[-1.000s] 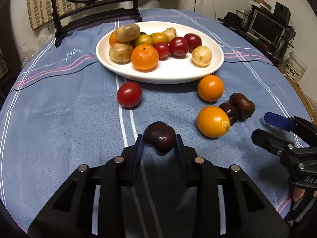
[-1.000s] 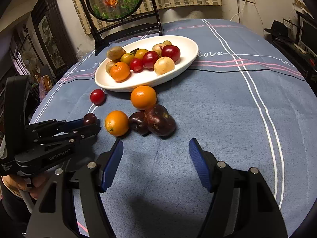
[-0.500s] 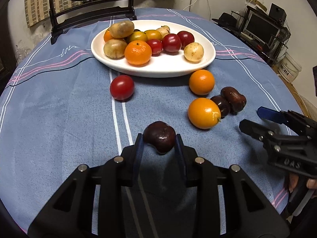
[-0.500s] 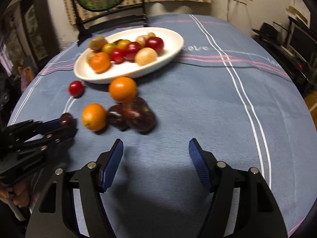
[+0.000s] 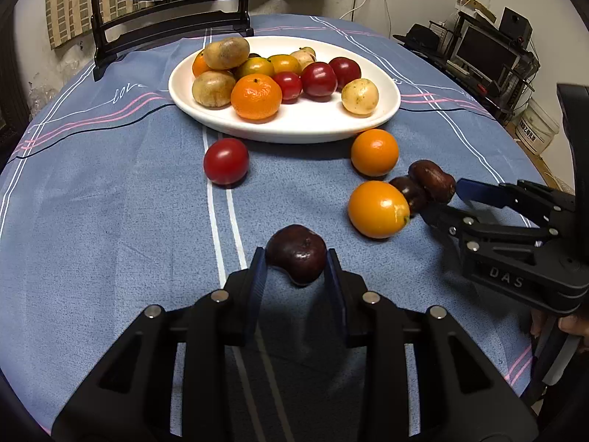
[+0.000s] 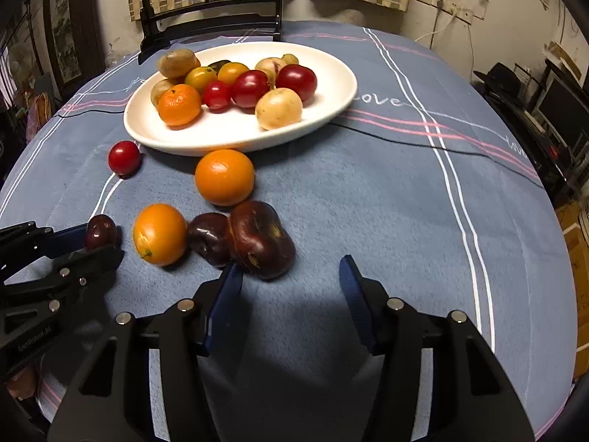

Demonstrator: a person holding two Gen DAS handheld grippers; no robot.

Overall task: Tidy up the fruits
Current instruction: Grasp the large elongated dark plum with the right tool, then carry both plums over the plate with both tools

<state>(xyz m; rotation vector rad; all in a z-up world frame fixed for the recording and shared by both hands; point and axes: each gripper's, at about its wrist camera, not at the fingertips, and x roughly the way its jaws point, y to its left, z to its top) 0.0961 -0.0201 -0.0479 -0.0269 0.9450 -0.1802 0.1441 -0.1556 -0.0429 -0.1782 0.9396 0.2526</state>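
Note:
My left gripper (image 5: 296, 272) is shut on a dark purple plum (image 5: 296, 252), held just above the blue tablecloth; it also shows in the right wrist view (image 6: 100, 231). My right gripper (image 6: 291, 276) is open, its left finger next to a large dark plum (image 6: 259, 239) that touches a smaller dark plum (image 6: 210, 237). Two oranges (image 6: 160, 233) (image 6: 224, 176) and a red tomato (image 6: 124, 157) lie loose on the cloth. A white plate (image 6: 331, 73) at the back holds several fruits. The right gripper shows in the left wrist view (image 5: 447, 202).
A dark wooden stand with a round picture (image 5: 165, 11) stands behind the plate. The round table's edge drops off at the right, with shelves and electronics (image 5: 489, 51) beyond. The blue cloth (image 6: 386, 191) has white and pink stripes.
My right gripper has moved forward and left up to the pair of dark plums. My left gripper has kept its hold on the plum and come slightly nearer the plate.

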